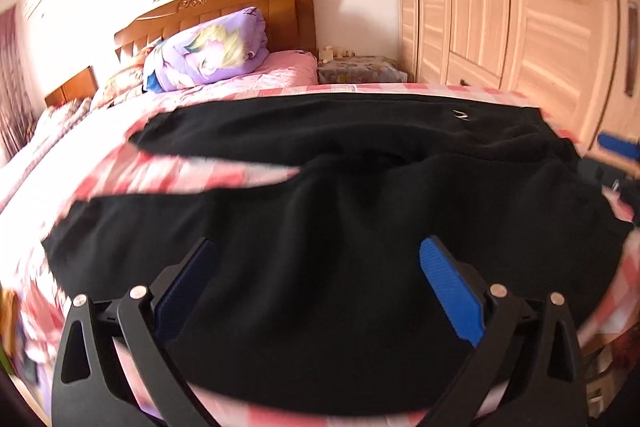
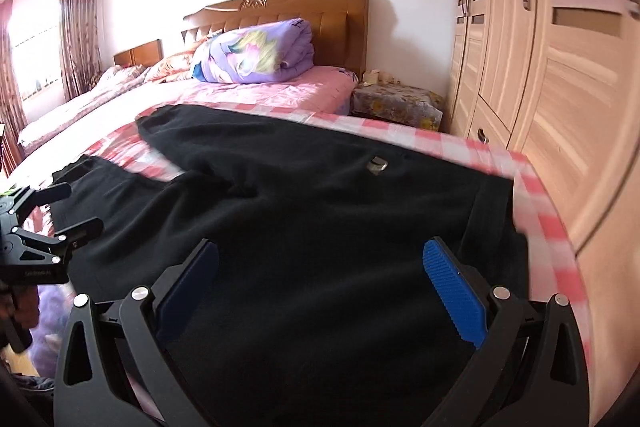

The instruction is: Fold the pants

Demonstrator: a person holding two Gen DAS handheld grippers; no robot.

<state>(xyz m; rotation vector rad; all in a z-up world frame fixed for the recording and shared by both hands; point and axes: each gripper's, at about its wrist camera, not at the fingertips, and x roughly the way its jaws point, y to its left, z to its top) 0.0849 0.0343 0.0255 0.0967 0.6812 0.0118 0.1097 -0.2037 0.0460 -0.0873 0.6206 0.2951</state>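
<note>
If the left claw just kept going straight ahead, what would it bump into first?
Most likely the black pants spread on the checked bed cover. The left gripper is open above them; how near is unclear.

Wardrobe (image 2: 560, 87) crowds bed's (image 2: 552, 195) right edge, nightstand (image 2: 396, 103) beyond; folded quilt (image 2: 260, 55) blocks headboard end. Left side & mid-bed lie clear.

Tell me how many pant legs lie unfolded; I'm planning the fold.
2: the far leg stretches toward the headboard side, the near leg lies closer to the claws, pink checked sheet showing between them.
</note>
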